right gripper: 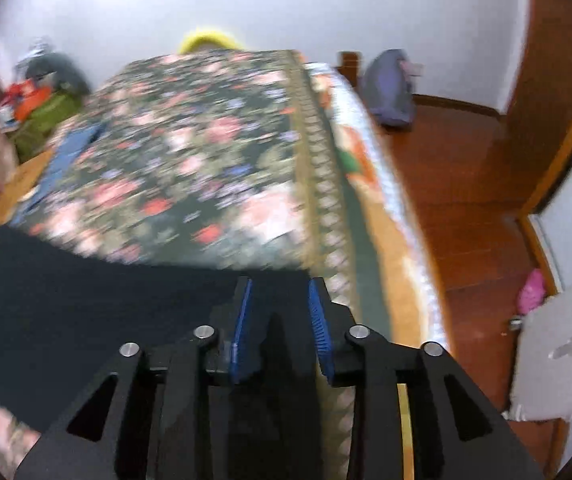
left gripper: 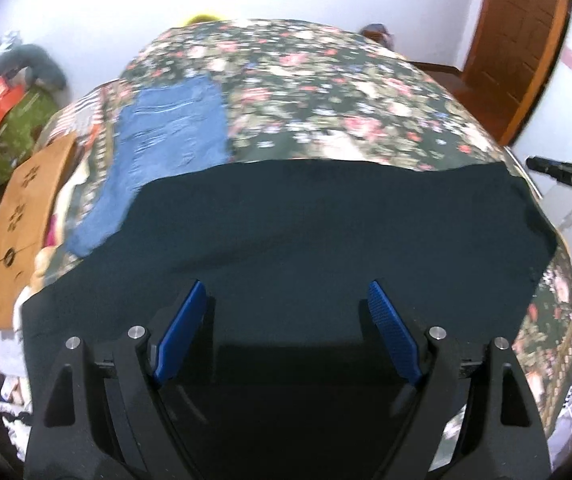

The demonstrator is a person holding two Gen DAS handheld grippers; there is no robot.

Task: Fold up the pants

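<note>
Dark navy pants lie flat across the near part of a bed with a floral cover. My left gripper is open wide and hovers over the middle of the pants, holding nothing. In the right wrist view the same pants fill the lower left. My right gripper is open with a narrower gap, above the pants' right end near the bed's right edge, and nothing shows between its pads. The right gripper's body also shows in the left wrist view at the far right.
Folded blue jeans lie on the bed's left side beside a brown cardboard box. A cluttered green box stands at the far left. Right of the bed are wooden floor, a purple bag and a wooden door.
</note>
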